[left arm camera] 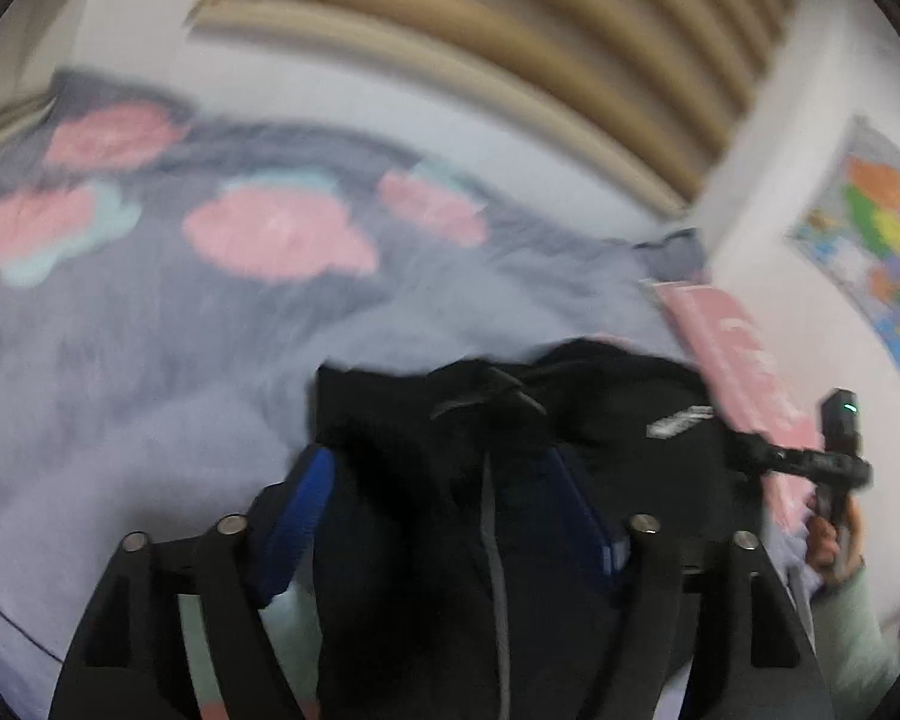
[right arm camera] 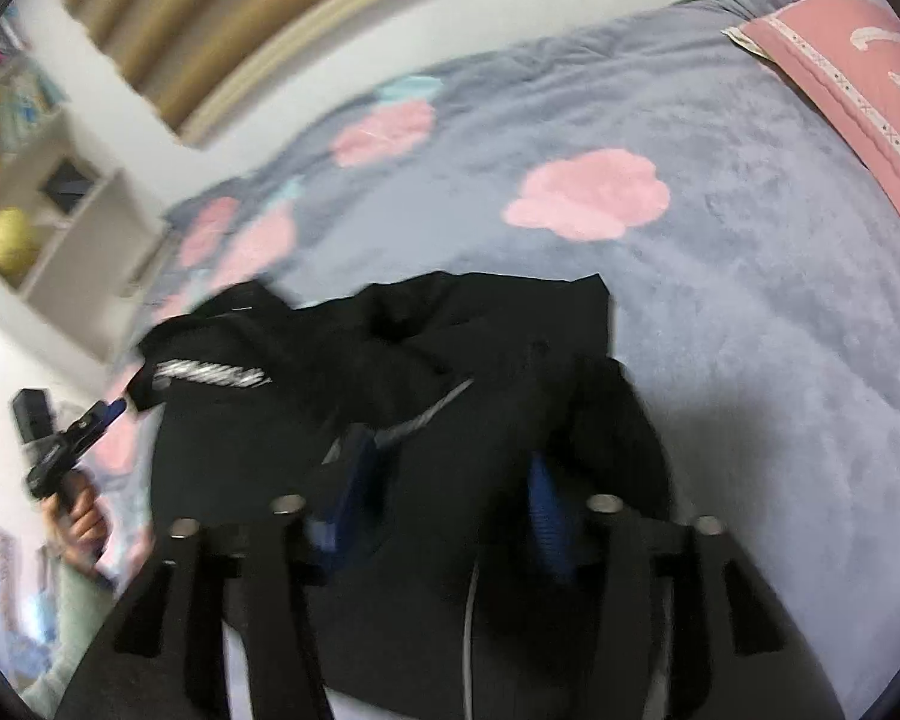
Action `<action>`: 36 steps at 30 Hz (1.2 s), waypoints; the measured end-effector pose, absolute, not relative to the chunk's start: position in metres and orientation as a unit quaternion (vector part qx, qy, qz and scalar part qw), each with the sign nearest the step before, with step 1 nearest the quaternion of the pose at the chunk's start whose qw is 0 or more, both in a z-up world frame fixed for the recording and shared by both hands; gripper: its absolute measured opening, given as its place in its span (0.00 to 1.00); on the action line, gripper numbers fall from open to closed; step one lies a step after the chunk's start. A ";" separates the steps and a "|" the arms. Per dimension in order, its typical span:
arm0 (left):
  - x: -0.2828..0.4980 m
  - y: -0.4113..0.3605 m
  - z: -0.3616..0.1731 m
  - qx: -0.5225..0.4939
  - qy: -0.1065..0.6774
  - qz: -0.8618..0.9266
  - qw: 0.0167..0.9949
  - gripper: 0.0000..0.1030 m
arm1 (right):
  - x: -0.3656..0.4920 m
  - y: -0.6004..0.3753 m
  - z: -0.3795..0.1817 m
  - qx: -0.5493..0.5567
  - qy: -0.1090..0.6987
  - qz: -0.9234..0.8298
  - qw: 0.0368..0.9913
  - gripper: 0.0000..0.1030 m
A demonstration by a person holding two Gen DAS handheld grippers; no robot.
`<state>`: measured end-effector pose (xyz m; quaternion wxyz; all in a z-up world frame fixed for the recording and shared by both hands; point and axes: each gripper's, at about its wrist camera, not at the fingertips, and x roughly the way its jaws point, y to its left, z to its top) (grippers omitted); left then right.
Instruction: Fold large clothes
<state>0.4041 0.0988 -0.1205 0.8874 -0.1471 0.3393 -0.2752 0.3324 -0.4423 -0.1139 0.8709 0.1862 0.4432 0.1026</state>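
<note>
Both the left gripper (left arm camera: 444,516) and right gripper (right arm camera: 450,486) stand spread over the bulky black fabric garment (right arm camera: 390,372), apparently released onto the grey plush flowered bedspread (right arm camera: 720,312) for folding.

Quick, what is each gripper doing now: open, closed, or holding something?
Left gripper: open, jaws spread around the black garment, not pressing it.
Right gripper: open, jaws apart over the same garment, no grip.

Garment (right arm camera: 390,396) on blanket (right arm camera: 750,312); pillow (right arm camera: 840,78) behind, at right.
</note>
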 end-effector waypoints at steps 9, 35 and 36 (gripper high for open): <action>0.446 0.083 -0.144 -0.123 0.375 -0.250 0.884 0.78 | 0.355 -0.430 -0.119 0.033 0.414 0.039 0.909 0.73; 0.505 0.075 -0.114 -0.179 0.330 -0.117 0.920 0.08 | 0.447 -0.421 -0.105 -0.018 0.377 -0.112 0.919 0.08; 0.511 0.073 -0.123 -0.179 0.343 -0.103 0.916 0.08 | 0.457 -0.422 -0.115 -0.015 0.390 -0.118 0.913 0.08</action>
